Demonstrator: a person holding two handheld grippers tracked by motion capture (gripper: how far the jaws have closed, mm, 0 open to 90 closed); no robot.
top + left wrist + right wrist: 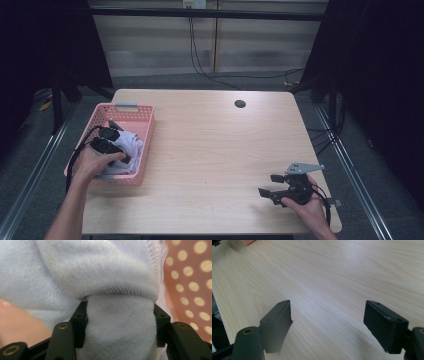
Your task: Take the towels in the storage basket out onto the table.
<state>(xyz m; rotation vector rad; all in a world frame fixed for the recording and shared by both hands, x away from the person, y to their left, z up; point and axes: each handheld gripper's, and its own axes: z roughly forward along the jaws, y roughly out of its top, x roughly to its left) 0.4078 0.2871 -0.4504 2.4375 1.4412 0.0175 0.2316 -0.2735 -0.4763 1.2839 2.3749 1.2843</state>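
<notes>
Left hand-held gripper (pixel 120 322) inside the pink basket (pixel 145 120), jaws pinching a fold of white cloth (pixel 100 272), right hand-held gripper (pixel 328 325) well apart from the basket, jaws spread wide over bare tabletop (pixel 332 272)

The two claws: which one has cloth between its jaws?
The left claw, over the pink basket: a fold of white cloth fills the gap between its jaws. The right claw is open over bare table.

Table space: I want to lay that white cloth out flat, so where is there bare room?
The table is bare between the pink basket and the right gripper. The basket is crowded: the left gripper pinches the white cloth there.
</notes>
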